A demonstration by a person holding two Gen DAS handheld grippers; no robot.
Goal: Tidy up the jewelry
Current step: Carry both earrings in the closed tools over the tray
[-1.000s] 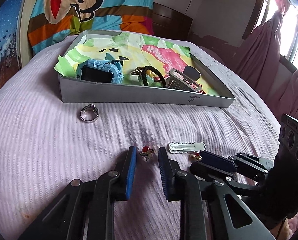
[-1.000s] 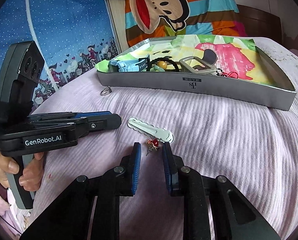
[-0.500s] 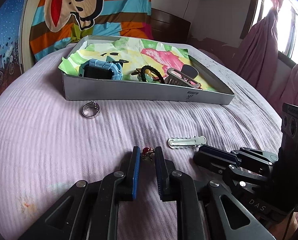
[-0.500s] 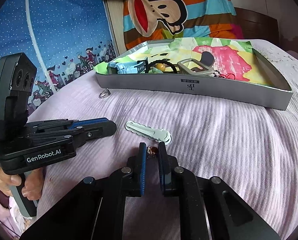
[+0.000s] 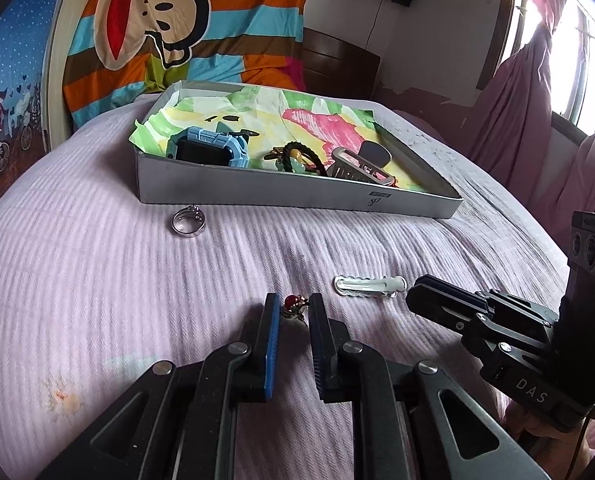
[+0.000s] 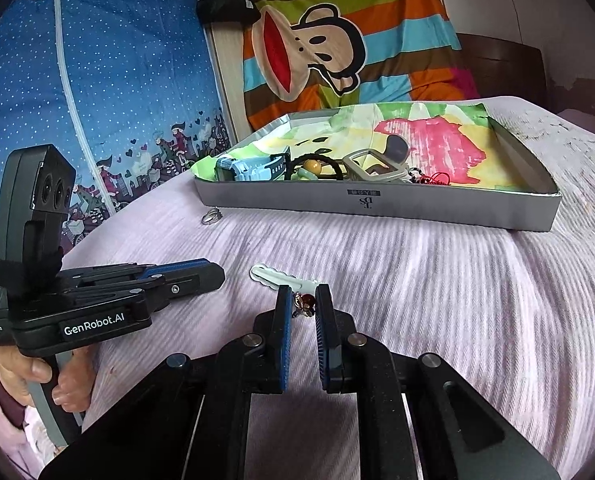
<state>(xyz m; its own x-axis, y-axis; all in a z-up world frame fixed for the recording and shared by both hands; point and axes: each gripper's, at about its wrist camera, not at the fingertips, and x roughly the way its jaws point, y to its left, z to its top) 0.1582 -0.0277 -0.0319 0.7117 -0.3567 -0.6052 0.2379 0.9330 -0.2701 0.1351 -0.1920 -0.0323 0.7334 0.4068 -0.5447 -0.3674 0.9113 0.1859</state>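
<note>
Bedroom; lilac ribbed bedspread [image 5: 97,280] is serving as work surface, w/ a striped monkey-print blanket behind and a dotted blue curtain at left.

L to R in left wrist view: silver ring [image 5: 188,221] is lying loose just in front of the grey box [image 5: 257,194], not yet put away. Left gripper [image 5: 293,312] is sitting w/ jaws narrowed around a red earring [image 5: 294,305]; a sec ago the gap was wider. Earring appears pinched, off the bedspread. A white hair clip [image 5: 367,285] is lying beside it. Right gripper [image 6: 302,305] is likewise narrowed onto a second earring [image 6: 304,303]; prev it was straddling it, jaws apart. Both picks look done; carry to box is prob next.

Watch, hair tie and grey clip are already sitting in box.

Writing: "GenRobot.AI" on left unit, "DAS" on right unit; box logo too small to read.
</note>
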